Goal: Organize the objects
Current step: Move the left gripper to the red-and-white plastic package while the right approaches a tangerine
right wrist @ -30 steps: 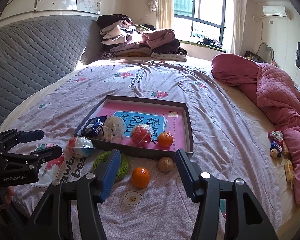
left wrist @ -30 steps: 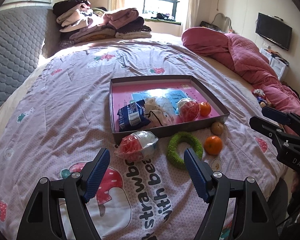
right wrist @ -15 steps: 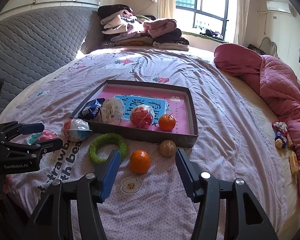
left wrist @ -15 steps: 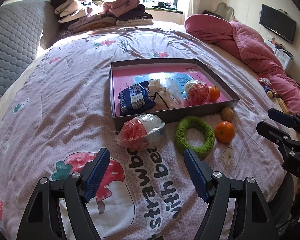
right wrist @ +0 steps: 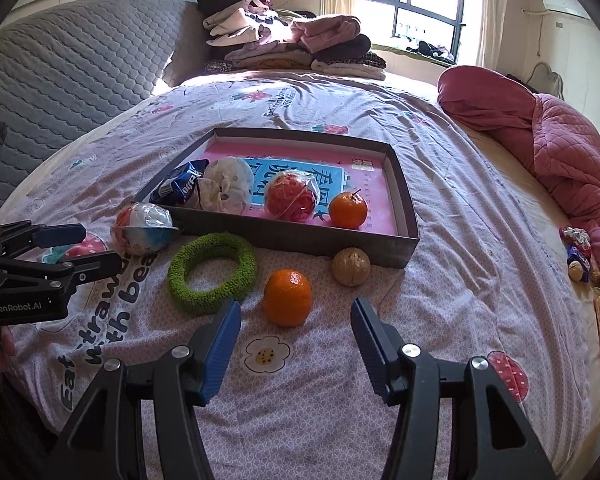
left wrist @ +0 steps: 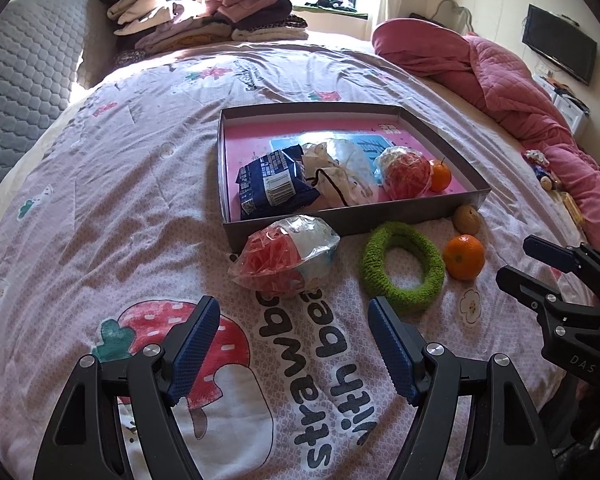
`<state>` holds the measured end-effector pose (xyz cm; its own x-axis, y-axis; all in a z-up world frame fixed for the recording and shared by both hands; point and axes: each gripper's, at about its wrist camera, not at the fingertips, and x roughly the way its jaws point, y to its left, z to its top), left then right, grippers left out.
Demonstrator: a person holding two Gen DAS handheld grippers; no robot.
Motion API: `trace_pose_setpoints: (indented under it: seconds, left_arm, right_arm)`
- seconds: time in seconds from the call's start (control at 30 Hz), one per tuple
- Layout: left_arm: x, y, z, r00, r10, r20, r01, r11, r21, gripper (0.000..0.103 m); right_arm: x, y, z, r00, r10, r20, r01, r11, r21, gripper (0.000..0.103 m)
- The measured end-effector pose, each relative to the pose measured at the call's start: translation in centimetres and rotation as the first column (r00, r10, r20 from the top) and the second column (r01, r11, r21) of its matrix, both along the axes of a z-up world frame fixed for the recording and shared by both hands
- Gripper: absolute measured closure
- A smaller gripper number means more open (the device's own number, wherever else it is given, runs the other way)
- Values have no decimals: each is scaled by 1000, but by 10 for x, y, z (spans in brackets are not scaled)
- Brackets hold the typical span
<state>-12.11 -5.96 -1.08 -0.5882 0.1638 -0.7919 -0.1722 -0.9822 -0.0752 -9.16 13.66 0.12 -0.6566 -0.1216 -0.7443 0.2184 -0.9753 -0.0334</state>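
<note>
- My left gripper (left wrist: 294,344) is above the pink strawberry-print bedspread (left wrist: 100,208); its blue-padded fingers (left wrist: 198,346) are spread apart with nothing between them.
- Just ahead of it lies a clear plastic bag of red and white shreds (left wrist: 286,256), resting against the near wall of the shallow grey cardboard tray with pink floor (left wrist: 440,200).
- My right gripper (right wrist: 296,344) is likewise spread, empty, tilted down toward the loose orange mandarin (right wrist: 287,297) on the bedspread, which sits just beyond the fingertips and is not touched.
- Left of that mandarin: a fuzzy green ring (right wrist: 212,272). Right of it, close to the tray's near corner: a round tan walnut-like nut (right wrist: 351,267).
- Inside the tray, left to right in the right wrist view: a dark blue snack packet (right wrist: 178,188), a white crumpled drawstring pouch (right wrist: 224,190), a second clear bag of red shreds (right wrist: 294,196), a second mandarin with stem (right wrist: 348,209).
- Folded clothes pile (right wrist: 284,44) at the far end of the bed; rumpled pink quilt (right wrist: 560,148) along the right side.
- Small items near the quilt's edge, too small to identify.
</note>
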Motion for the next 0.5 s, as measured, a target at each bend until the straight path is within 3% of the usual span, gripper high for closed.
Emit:
trace_pose_setpoints:
  seconds: [0.5]
  left_arm:
    - [-15, -2, -15, 1000, 19, -20, -19, 1000, -22, 26]
  right_arm:
    - [-13, 4, -19, 999, -11, 31, 11, 1000, -22, 46]
